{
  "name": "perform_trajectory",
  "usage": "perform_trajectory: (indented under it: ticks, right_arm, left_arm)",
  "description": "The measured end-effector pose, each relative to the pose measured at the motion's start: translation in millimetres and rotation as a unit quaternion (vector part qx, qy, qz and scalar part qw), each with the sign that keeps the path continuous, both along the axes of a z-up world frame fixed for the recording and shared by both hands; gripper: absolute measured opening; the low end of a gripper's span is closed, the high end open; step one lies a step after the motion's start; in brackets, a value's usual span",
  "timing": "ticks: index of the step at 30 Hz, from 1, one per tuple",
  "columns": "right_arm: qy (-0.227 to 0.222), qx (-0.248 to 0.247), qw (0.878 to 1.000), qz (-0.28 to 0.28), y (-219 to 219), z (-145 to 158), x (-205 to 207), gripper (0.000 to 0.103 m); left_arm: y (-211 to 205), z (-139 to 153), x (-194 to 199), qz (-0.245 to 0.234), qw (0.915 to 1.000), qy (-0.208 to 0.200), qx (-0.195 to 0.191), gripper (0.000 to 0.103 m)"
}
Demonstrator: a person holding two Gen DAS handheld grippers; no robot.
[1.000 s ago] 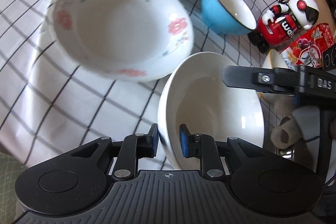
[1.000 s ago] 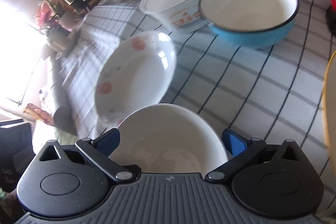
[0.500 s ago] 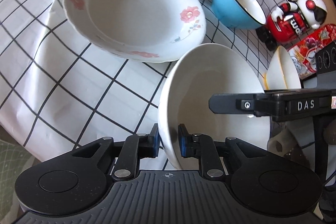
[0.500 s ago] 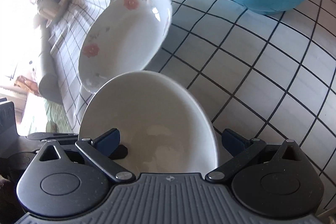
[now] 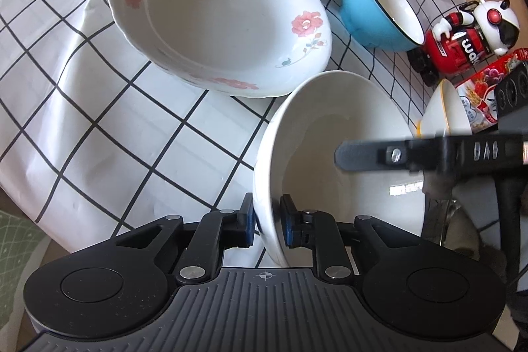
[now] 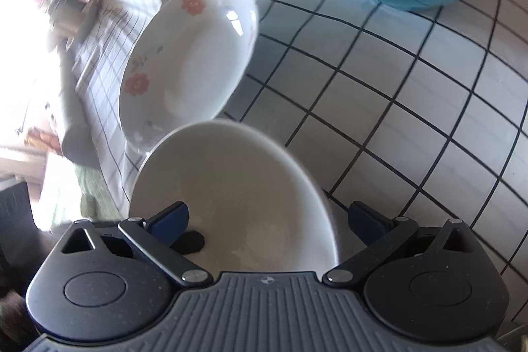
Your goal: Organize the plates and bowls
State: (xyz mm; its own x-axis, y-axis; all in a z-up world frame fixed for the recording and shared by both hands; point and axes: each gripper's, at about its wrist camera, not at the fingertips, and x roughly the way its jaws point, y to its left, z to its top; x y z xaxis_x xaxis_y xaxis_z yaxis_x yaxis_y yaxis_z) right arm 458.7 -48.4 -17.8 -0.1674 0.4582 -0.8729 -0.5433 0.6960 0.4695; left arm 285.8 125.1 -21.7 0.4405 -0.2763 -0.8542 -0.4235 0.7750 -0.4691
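Left fingers (image 5: pixel 250 221) astride near rim of white bowl (image 5: pixel 340 160), jaws easing open, grip light. Right gripper (image 6: pixel 267 220) wide open, empty, over same bowl, tilted near floral plate (image 5: pixel 217 12). Advice: re-clamp rim firmly before lifting; right pads take opposite wall; steer clear of plate edge.

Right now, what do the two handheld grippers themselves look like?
Both match: a dark grey ribbed body, two round black housings, black linkage arms with silver pivot screws, and blue pads on the jaws. The left gripper shows a small crosshair mark. The right gripper, seen in the left view, carries raised lettering on its black side bar.
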Motion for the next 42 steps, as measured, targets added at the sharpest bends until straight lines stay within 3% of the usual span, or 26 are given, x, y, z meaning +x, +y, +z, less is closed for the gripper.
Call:
perform_trajectory:
  ticks: [5, 11, 18, 21, 26, 30, 36, 42]
  right_arm:
    - [0.022, 0.004, 1.0, 0.018, -2, -1, 6, 0.103]
    - [0.018, 0.021, 0.999, 0.026, -7, 0, 4, 0.103]
    - [0.038, 0.054, 0.998, -0.008, -20, -1, 11, 0.103]
    - [0.017, 0.036, 0.999, -0.004, -19, 3, 7, 0.094]
    - [-0.069, -0.006, 0.996, 0.047, -23, 18, -17, 0.089]
    - [-0.056, -0.018, 0.997, 0.044, -29, 11, -21, 0.068]
    - [-0.073, -0.022, 0.996, 0.042, -34, 11, -32, 0.063]
    - [-0.078, -0.034, 0.996, 0.033, -31, 12, -44, 0.056]
  left_arm:
    - [-1, 0, 1, 0.005, 1.0, 0.004, 0.003, 0.021]
    - [-18, 6, 5, -0.015, 0.9985, 0.003, 0.052, 0.025]
    - [-28, 9, 5, -0.029, 0.9959, -0.003, 0.085, 0.028]
    - [-28, 9, 4, -0.031, 0.9958, -0.005, 0.086, 0.028]
    - [-28, 8, 4, -0.034, 0.9959, -0.004, 0.084, 0.028]
    - [-27, 8, 6, -0.042, 0.9958, 0.0, 0.081, 0.028]
    - [-23, 6, 9, -0.037, 0.997, 0.01, 0.067, 0.025]
    - [-29, 8, 16, -0.036, 0.9958, 0.034, 0.077, 0.028]
